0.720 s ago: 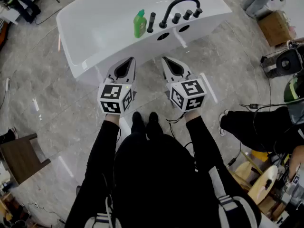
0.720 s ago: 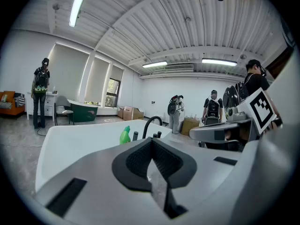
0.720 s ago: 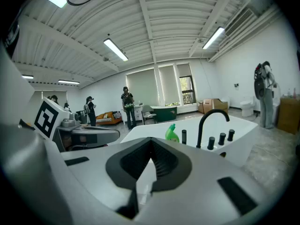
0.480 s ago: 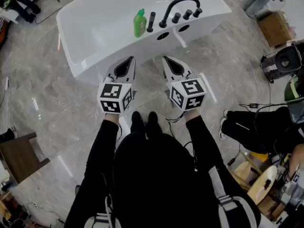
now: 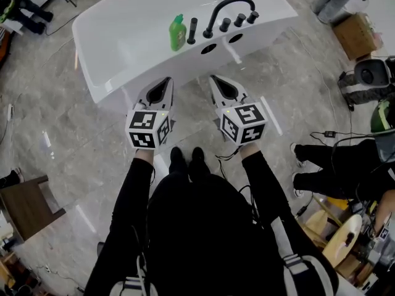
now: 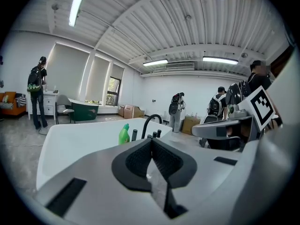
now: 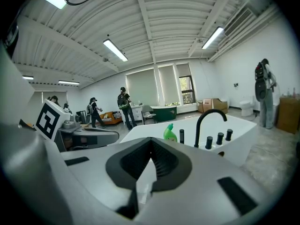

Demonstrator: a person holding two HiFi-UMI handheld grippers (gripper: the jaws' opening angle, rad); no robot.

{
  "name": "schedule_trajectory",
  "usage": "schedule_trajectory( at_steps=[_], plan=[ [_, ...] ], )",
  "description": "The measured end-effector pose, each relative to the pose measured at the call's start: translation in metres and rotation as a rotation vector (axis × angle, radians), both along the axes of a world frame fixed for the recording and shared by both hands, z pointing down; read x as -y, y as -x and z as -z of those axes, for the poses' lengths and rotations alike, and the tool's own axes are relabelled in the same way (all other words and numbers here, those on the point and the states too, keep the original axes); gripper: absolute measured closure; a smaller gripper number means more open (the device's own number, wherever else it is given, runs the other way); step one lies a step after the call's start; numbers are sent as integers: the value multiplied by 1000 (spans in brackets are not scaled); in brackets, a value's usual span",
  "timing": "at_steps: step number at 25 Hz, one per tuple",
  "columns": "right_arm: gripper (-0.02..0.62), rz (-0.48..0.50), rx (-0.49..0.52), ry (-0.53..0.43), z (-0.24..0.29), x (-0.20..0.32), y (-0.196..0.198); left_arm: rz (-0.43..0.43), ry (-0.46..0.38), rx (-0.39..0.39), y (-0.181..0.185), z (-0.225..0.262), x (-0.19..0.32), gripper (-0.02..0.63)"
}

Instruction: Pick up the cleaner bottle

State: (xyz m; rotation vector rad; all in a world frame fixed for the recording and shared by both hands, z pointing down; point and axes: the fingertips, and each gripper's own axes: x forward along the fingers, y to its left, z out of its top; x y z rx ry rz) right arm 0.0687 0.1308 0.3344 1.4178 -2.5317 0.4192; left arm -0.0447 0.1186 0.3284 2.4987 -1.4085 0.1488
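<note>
Head view: one white tub (image 5: pixel 123 39) across the top of the frame, on a grey tiled floor. One green bottle (image 5: pixel 178 32) stands upright on the tub's deck, upper centre, just left of one short black post (image 5: pixel 192 31). Right of the post are one curved black faucet (image 5: pixel 229 6) and three black knobs (image 5: pixel 239 20) in a row. Two round holes (image 5: pixel 208 49) sit in the tub wall below them.

Two grippers, side by side in mid frame, both pointing up-frame at the tub. Left gripper (image 5: pixel 163 86) has its tongs pressed together, with nothing between them. Right gripper (image 5: pixel 220 85) is the same: tongs pressed together, empty. Each carries one marker cube, two in all. Both tips are near the tub's near wall and well apart from the bottle. The person's two black sleeves run down to the bottom of the frame.

Left gripper view: closed jaw tips (image 6: pixel 151 143) at centre, the bottle (image 6: pixel 123 135) beyond them and a little left, beside the faucet (image 6: pixel 149 123).

Right gripper view: closed jaw tips (image 7: pixel 151 143), the bottle (image 7: pixel 170 133) just right of centre, the faucet (image 7: pixel 208 123) and three knobs further right.

Other things: one cardboard box (image 5: pixel 356 32) upper right, one wooden stool (image 5: pixel 26 205) lower left, one seated person's black legs (image 5: pixel 330 165) at the right edge. At least four people stand in the room behind the tub.
</note>
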Motion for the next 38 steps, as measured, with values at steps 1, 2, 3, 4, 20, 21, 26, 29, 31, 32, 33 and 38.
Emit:
schedule_trajectory(
  at_steps=[1,2,3,4,20,21,26,29,31,32,33,38],
  plan=[
    [594,2,-2,-2,1,0,-2,1,-3,3,-2,1,0,598],
    [594,5,-5,-5,2,0,-4,3,-6,6,-3,2,1,598],
    [594,6,-7,-10,3,0,-7,4,-9,9,-6,3,1,598],
    [594,8,-8,-15,5,0,-10,6,-11,11,-8,3,2,598],
    [594,47,-12,-56,21,8,-39,66,-42,23,-32,24,21,598],
    [594,48,-13,-56,22,8,-39,67,-45,23,-33,26,21,598],
    [594,35,-23,-45,18,11,-43,57,-46,27,-35,24,24,597],
    [594,26,-31,-36,14,16,-44,40,-41,45,-37,18,30,597],
    [594,23,-36,-27,10,21,-44,33,-32,46,-37,13,37,595],
    [594,20,-39,-23,8,26,-44,31,-26,42,-37,10,42,595],
    [594,17,-41,-19,7,31,-44,29,-21,37,-36,8,47,595],
    [594,5,-48,-5,-1,60,-36,29,-1,22,-27,-2,80,595]
  ],
)
